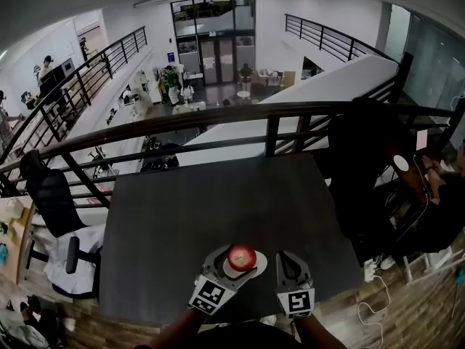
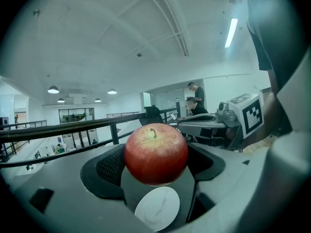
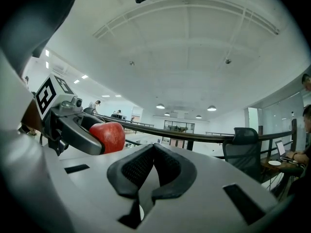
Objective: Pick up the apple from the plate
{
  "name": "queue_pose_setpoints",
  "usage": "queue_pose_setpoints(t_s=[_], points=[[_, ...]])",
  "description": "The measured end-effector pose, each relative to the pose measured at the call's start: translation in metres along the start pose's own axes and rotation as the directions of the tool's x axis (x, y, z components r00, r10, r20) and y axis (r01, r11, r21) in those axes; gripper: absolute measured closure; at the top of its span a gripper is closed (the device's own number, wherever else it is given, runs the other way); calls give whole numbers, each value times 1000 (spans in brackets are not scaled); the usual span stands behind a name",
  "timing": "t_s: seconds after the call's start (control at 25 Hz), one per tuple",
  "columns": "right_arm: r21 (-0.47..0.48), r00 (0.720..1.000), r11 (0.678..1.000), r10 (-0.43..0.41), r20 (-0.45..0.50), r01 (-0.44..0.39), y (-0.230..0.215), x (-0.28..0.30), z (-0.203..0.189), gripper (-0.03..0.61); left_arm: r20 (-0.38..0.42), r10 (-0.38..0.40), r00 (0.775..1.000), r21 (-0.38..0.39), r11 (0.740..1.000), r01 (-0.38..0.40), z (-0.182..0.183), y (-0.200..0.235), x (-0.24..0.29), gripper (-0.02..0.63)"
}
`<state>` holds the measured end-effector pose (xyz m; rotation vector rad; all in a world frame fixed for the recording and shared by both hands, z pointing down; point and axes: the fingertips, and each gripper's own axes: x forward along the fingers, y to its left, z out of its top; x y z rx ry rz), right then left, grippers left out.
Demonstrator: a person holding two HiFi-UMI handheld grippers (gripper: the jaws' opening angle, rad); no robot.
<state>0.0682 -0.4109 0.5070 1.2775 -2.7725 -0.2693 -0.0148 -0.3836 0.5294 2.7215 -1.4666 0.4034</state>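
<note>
Head view: near the front edge of the dark table (image 1: pixel 218 202) the left gripper (image 1: pixel 232 265) reaches in around the red apple (image 1: pixel 242 256), which sits over the small white plate (image 1: pixel 259 266); the right gripper (image 1: pixel 289 260) waits just beside, to the right.

Left gripper view: the jaws are clamped on the apple (image 2: pixel 155 153) at its widest part, one dark pad on each flank, stem up; the plate (image 2: pixel 157 208) shows below it. It looks clear of the fruit, though I cannot be sure.

Right gripper view: its jaws are drawn together at the tips with nothing between them, so the right gripper (image 3: pixel 153 152) is empty; the apple (image 3: pixel 108 136) shows at the left in the other tool.

The lift is the step in hand, I judge: raise straight up and level, with even pressure – a round, smooth skin slips if tilted or squeezed harder.
</note>
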Motion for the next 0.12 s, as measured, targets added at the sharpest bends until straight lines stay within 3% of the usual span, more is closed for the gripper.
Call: queue_pose_setpoints(t_s=[0.12], points=[[3, 1000, 1000, 0, 27, 0, 1, 0, 0, 555, -4, 1, 1000, -3, 1000, -1, -3, -2, 1, 216]])
